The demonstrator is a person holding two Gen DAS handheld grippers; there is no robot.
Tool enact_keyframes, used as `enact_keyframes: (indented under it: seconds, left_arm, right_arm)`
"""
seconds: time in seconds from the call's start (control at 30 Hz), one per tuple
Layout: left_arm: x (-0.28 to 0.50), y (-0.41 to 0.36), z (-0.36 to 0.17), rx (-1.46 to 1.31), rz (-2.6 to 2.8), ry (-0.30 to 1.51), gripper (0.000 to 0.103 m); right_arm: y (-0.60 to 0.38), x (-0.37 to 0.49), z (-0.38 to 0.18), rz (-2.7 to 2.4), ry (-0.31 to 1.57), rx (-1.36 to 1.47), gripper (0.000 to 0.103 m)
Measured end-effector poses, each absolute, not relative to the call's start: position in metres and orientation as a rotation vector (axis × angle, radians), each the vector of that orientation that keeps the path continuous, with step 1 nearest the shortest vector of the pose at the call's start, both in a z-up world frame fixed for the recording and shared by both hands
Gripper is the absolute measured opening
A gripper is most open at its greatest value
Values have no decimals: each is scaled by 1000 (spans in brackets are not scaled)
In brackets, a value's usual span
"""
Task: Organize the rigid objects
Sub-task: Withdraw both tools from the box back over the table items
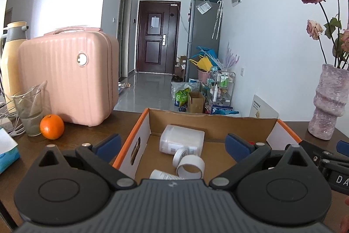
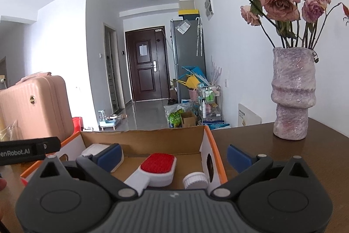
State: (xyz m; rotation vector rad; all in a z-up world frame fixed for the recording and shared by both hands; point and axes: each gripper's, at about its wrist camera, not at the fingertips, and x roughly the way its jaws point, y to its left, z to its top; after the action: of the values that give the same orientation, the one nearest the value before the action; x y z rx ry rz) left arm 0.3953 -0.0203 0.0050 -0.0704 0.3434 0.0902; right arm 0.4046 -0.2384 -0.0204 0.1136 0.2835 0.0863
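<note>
An open cardboard box (image 1: 144, 137) with an orange rim stands on the dark wooden table. In the left wrist view it holds a white plastic container (image 1: 181, 141), two tape rolls (image 1: 189, 164) and a white paper cup (image 1: 163, 175). My left gripper (image 1: 173, 144) is open and empty over the box's near-left part. In the right wrist view the box (image 2: 214, 152) holds a red-and-white lint brush (image 2: 156, 168) and a white capped jar (image 2: 195, 180). My right gripper (image 2: 173, 155) is open and empty over the box's right side.
A pink suitcase (image 1: 69, 78), a glass (image 1: 29, 110), an orange (image 1: 52, 126) and a cream thermos (image 1: 13, 51) stand left of the box. A purple vase (image 2: 293, 93) with dried roses stands to the right. A tissue pack (image 1: 6, 152) lies at far left.
</note>
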Motion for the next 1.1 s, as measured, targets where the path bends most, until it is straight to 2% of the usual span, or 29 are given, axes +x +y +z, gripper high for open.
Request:
enact_keyframes:
  seconds: [1.1]
  left_arm:
    - [279, -17, -11, -47, 53, 415, 103]
  right_arm:
    - [-235, 278, -33, 93, 327, 27, 103]
